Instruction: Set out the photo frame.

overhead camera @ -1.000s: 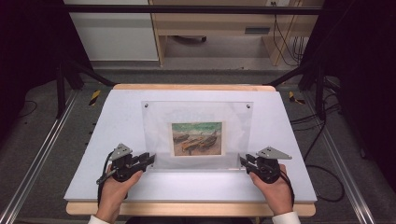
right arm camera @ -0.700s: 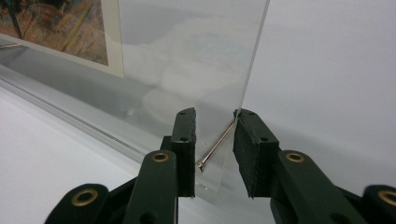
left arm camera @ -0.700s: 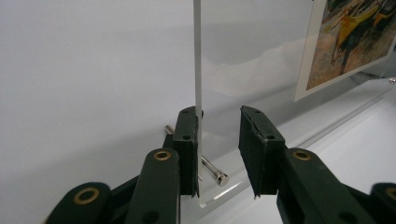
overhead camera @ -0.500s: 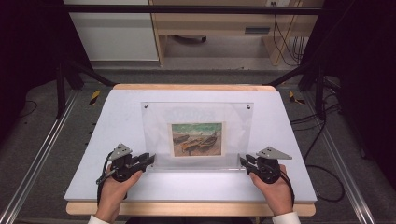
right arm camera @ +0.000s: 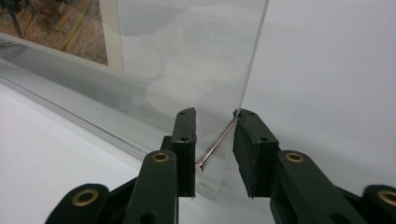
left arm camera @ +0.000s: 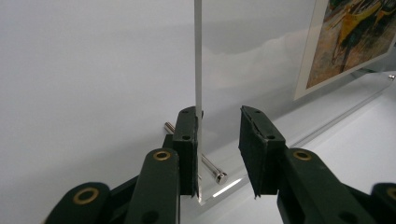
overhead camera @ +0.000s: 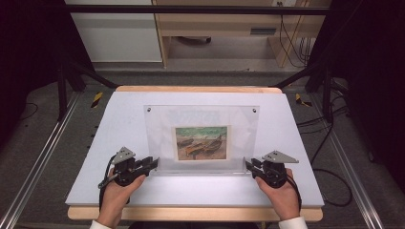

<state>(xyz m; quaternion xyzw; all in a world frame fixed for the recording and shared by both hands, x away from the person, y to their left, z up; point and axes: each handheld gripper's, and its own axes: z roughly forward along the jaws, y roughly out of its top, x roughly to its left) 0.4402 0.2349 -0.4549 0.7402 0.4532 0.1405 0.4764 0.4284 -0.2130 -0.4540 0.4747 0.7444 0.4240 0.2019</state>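
A clear acrylic picture frame (overhead camera: 200, 119) with a painted print (overhead camera: 201, 142) of boats rests on the white table top (overhead camera: 305, 143). My left gripper (overhead camera: 152, 163) is at its near left corner and my right gripper (overhead camera: 249, 165) at its near right corner. In the left gripper view the jaws (left arm camera: 219, 140) stand open around the clear sheet's edge (left arm camera: 198, 56), which touches only the left jaw, with a metal pin (left arm camera: 212, 170) below. In the right gripper view the open jaws (right arm camera: 215, 140) straddle the sheet's edge (right arm camera: 252, 60) and a pin (right arm camera: 217, 144).
Two small screws (overhead camera: 149, 109) mark the frame's far corners. The table's wooden front edge (overhead camera: 191, 213) lies below the hands. Metal rails (overhead camera: 33, 162) run along both sides, and cables (overhead camera: 329, 157) lie on the floor at the right.
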